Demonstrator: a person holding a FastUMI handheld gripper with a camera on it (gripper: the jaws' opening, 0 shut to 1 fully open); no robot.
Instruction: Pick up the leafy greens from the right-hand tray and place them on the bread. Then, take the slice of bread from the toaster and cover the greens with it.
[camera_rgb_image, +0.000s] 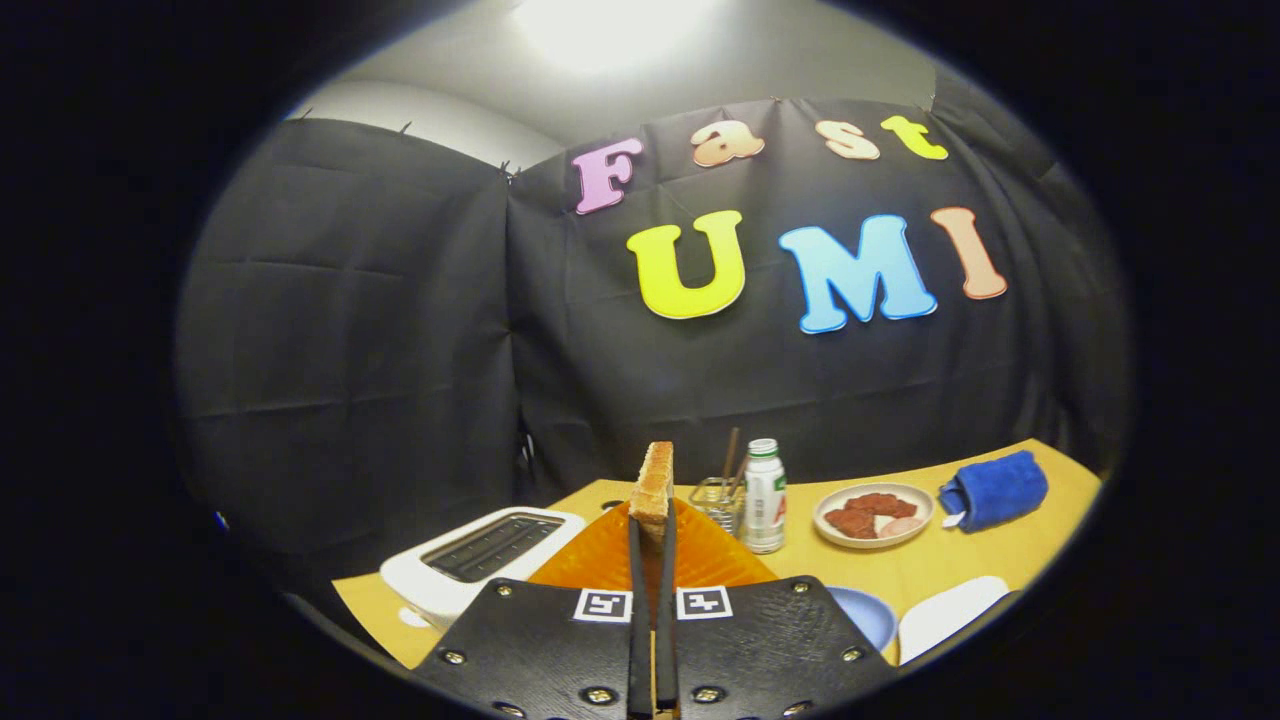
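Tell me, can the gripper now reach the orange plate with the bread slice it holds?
Probably yes. The gripper is shut on the bread slice, held upright just above the orange plate, which lies beside the toaster; nothing stands between them.

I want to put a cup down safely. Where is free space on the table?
Bare table lies between the meat plate, the blue towel and the near dishes. It is crowded around the bottle and wire holder, behind the gripper clamping the toast.
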